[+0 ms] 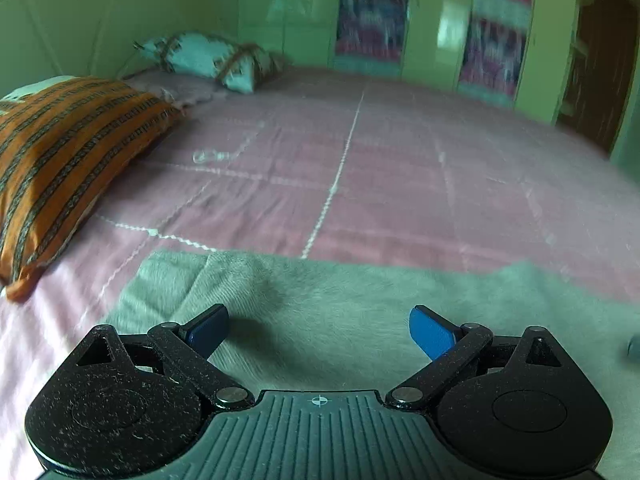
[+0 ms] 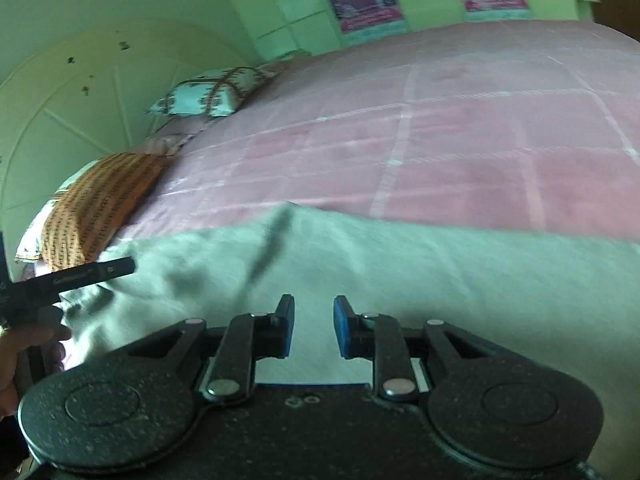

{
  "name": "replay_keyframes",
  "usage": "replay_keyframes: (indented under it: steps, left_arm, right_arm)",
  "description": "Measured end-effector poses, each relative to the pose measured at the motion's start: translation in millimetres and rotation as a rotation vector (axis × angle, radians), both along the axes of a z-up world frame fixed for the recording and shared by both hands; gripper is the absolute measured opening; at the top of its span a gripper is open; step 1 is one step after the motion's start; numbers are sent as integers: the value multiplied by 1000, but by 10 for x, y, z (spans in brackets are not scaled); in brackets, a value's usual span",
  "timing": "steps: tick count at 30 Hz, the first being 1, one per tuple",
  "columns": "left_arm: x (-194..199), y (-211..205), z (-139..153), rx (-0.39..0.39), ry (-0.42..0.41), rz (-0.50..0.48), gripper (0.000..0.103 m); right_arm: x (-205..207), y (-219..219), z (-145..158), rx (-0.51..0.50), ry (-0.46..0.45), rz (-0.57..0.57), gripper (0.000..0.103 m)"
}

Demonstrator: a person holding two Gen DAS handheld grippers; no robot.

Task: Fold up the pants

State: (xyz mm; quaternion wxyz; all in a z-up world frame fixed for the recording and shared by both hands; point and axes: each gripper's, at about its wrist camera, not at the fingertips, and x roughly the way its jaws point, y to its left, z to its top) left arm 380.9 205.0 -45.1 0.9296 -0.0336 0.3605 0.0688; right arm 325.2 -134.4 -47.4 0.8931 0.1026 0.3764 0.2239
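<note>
My left gripper (image 1: 319,332) gaped and my right gripper (image 2: 314,330) stood slightly parted, both empty, above the pants (image 1: 360,300) on the bed (image 1: 400,180).

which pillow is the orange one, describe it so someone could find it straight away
Start from the big bed with the pink checked bedspread and look toward the arched headboard end. Two pillows lie there: the orange pillow is the nearer one, beside the grey pants. Its dark stripes set it apart from the pale white-and-brown pillow farther back.

Bedspread (image 1: 400,168) beyond pants (image 1: 320,300) open; orange pillow (image 1: 68,160) blocks left.
</note>
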Motion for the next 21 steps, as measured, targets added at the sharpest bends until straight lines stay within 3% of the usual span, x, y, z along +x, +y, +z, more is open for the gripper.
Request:
replay_keyframes:
  steps: [4,5,7,10,11,13,15,16,17,21]
  left_arm:
    - [227,90,-259,178,64,11,102]
    - [232,141,-232,163,65,26,102]
    - [157,237,-44,119,19,60,102]
    - [104,282,112,82,-53,36,102]
    - [142,283,96,50,-52,20,102]
    - [218,269,-44,12,-38,-24,102]
    - [294,286,-325,98,38,18,103]
    - [253,348,-352,58,10,33,103]
    - [221,368,-327,43,1,44,103]
    - [1,352,-186,45,-47,83,103]
  right_arm:
    - [348,555,-140,-65,39,85,14]
    - [468,676,-256,-143,90,83,14]
    - [591,743,-312,-187,106,83,11]
    - [663,764,-73,-150,6,74,15]
    - [734,802,-50,-136,-3,72,16]
    - [993,910,-206,-145,79,60,15]
    - [1109,951,-357,-175,76,56,18]
    - [1135,926,-334,-161,88,51,20]
    - [1126,877,-265,-140,96,45,19]
    - [664,412,93,-59,-28,10,20]
